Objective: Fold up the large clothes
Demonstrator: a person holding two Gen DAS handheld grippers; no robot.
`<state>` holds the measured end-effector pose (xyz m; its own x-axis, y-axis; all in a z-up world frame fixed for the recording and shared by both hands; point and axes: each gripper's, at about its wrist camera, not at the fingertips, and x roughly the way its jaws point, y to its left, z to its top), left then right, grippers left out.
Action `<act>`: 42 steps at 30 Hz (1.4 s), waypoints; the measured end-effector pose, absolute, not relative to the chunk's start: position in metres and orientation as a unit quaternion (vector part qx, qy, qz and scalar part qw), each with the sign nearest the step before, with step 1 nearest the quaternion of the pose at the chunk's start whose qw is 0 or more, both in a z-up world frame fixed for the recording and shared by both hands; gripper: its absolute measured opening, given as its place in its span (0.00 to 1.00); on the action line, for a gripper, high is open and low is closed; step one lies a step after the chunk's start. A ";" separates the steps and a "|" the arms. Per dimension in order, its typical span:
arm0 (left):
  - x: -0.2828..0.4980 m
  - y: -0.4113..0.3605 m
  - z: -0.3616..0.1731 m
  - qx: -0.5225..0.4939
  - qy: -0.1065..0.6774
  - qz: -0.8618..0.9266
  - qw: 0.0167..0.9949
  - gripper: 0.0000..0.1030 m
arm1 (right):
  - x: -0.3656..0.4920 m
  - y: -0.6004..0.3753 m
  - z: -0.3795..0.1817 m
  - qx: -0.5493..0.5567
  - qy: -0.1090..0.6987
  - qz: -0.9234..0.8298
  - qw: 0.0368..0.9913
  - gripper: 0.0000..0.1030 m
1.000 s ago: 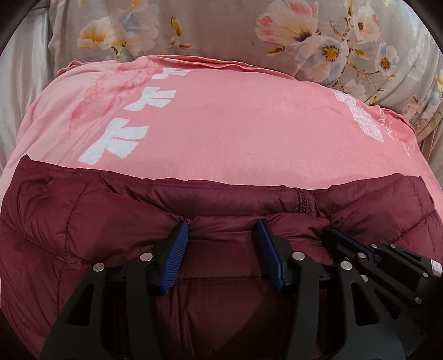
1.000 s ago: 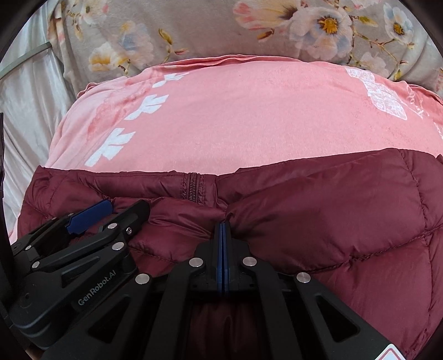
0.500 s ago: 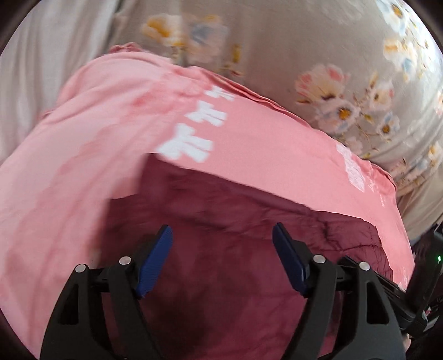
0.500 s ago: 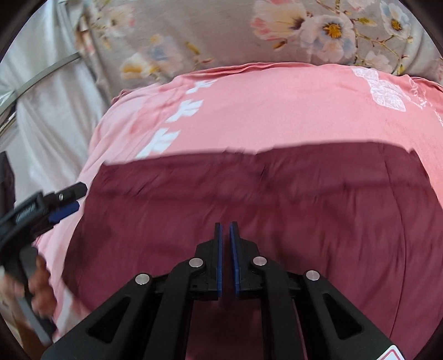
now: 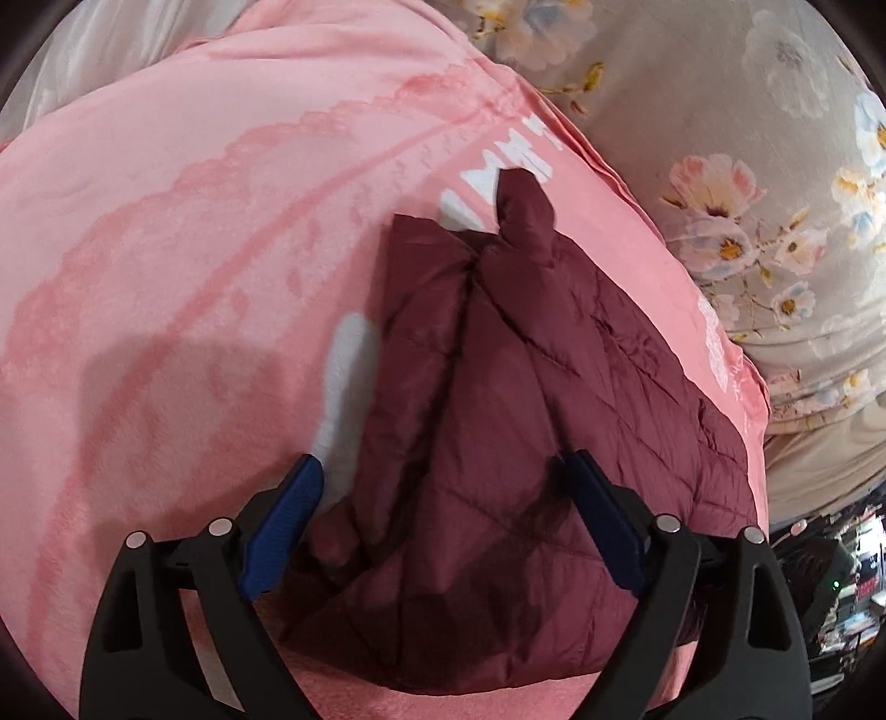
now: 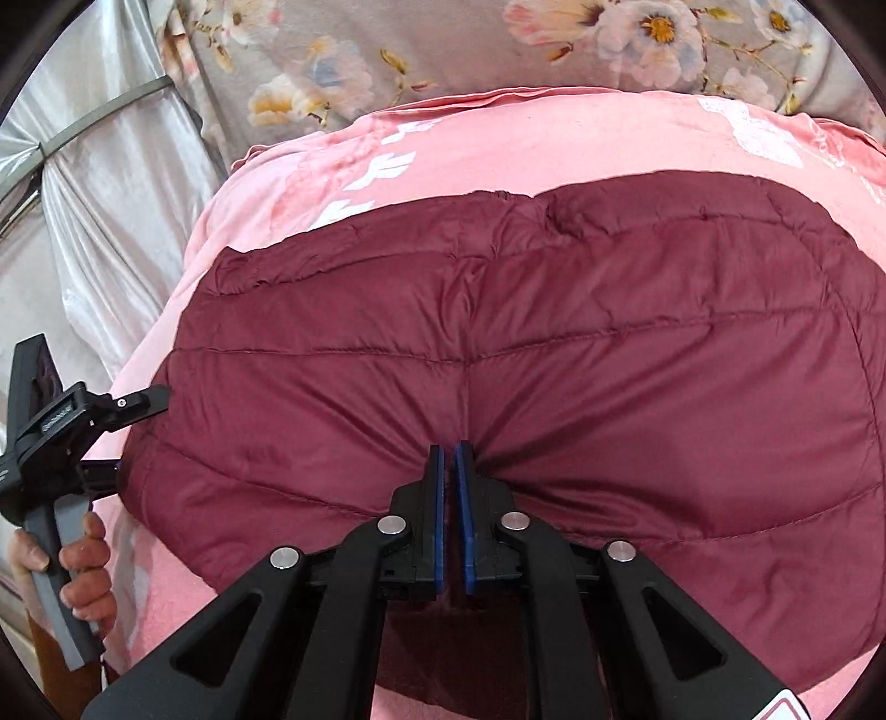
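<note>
While our right tool [image 6: 449,487] pinches the jacket [image 6: 554,354] at its near edge mid-bed, our left tool [image 5: 443,526], just opening, empty, hovers over its left end.

The folded maroon puffer jacket [image 6: 609,360] fills the middle of the pink blanket [image 5: 166,249] on the bed. Bare blanket lies open on the jacket's left side and along its far edge. The floral quilt [image 6: 498,50] bounds the far side, and silvery curtain fabric [image 6: 99,183] closes the left. The left tool [image 6: 83,421] hangs at the jacket's left edge, in a hand [image 6: 83,565]
</note>
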<state>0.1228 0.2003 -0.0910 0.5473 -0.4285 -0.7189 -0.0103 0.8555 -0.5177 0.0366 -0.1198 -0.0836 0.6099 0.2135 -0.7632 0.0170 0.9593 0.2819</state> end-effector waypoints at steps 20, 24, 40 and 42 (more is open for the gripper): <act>0.076 0.104 0.023 -0.180 0.376 -0.253 0.873 0.18 | -0.033 -0.151 -0.070 0.199 0.418 0.091 0.882 0.04; 0.065 0.067 0.039 -0.145 0.366 -0.273 0.877 0.18 | -0.032 -0.155 -0.086 0.226 0.426 0.101 0.870 0.04; 0.054 -0.113 0.026 -0.005 0.391 -0.355 0.849 0.16 | -0.067 -0.181 -0.090 0.317 0.382 0.117 0.860 0.03; 0.054 -0.133 0.018 0.011 0.397 -0.354 0.847 0.16 | -0.084 -0.194 -0.084 0.318 0.374 0.107 0.865 0.03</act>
<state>0.0538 -0.1334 0.0179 0.4351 -0.5905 -0.6797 0.6080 0.7495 -0.2619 -0.0841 -0.1939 -0.0842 0.6976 0.4224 -0.5788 0.0533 0.7749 0.6298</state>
